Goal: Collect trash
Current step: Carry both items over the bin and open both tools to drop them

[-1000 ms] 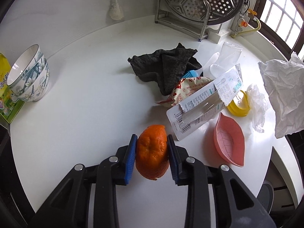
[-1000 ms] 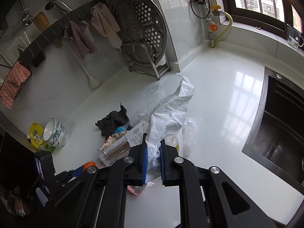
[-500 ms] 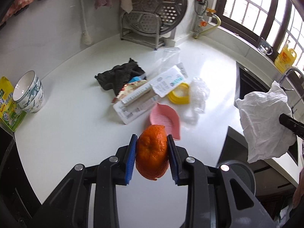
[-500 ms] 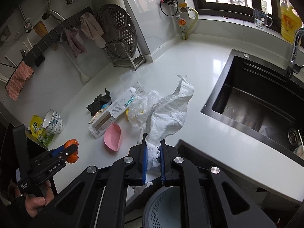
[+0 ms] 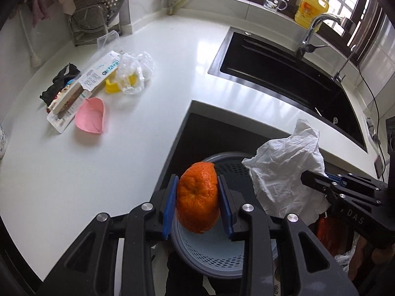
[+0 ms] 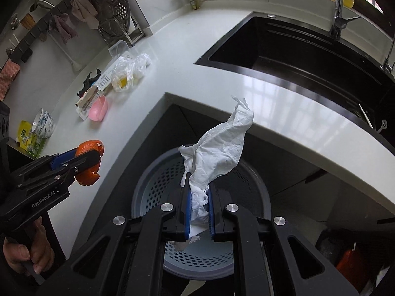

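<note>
My left gripper (image 5: 197,203) is shut on an orange peel (image 5: 198,197) and holds it above the near rim of a grey perforated bin (image 5: 212,259) on the floor below the counter edge. My right gripper (image 6: 199,212) is shut on a crumpled white tissue (image 6: 219,153) directly over the same bin (image 6: 158,187). The left gripper with the peel (image 6: 88,160) shows at the left of the right wrist view. The tissue (image 5: 284,180) and right gripper show at the right of the left wrist view.
On the white counter (image 5: 86,172) lie a pink leaf-shaped dish (image 5: 90,118), a cardboard package (image 5: 81,91), a clear plastic bag over a yellow ring (image 5: 130,74) and a dark cloth (image 5: 58,83). A black sink (image 5: 284,74) lies to the right. Bowls (image 6: 44,123) stand far left.
Both grippers moved away from the counter and down over the bin, still holding the peel and the tissue. The counter items now lie farther off to the left.
</note>
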Available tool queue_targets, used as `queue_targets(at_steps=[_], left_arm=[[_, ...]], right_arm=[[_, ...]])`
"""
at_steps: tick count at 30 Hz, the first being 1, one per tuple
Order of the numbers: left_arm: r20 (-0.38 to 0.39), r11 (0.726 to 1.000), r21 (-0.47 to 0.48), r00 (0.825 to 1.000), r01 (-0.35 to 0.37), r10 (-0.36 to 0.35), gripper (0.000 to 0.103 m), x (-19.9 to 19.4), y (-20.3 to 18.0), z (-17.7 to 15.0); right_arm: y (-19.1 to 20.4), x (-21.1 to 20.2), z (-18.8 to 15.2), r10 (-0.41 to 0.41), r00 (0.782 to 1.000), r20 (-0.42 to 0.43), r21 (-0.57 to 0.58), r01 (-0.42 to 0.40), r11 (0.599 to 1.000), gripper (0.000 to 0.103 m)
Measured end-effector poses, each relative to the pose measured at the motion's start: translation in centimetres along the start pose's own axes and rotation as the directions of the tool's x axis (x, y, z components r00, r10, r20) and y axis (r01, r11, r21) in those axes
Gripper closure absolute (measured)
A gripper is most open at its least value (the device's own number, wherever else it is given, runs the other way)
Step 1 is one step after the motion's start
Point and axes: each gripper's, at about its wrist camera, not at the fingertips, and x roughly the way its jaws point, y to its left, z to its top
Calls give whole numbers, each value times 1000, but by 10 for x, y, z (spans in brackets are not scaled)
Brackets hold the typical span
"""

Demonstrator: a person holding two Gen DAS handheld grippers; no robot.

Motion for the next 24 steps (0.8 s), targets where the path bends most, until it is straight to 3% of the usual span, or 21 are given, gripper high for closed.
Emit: queue_targets(at_steps=[7,18,20,21,22,24], left_arm=[[-68,999,44,998,-5,8,69,29,-21,-16],[-123,998,55,992,-28,34,65,48,-26,-28],[-118,998,55,992,-31,37,55,47,-26,-28],[-113,998,54,993,-36,41,50,46,-26,-27],[-108,998,52,993,-39,44,44,45,-26,-27],[-105,998,52,993,-41,46,41,43,-26,-28]], right_arm=[[-18,31,-32,3,997,-74,19,-2,1000,92],[-28,68,-46,9,991,-135,38,-4,999,91],[-28,69,-47,8,991,-135,40,-3,999,90],[-28,69,-47,8,991,-135,39,-3,999,88],[-28,69,-46,5,991,-136,37,0,999,81],[-29,66,-46,0,992,-125,38,5,999,65]])
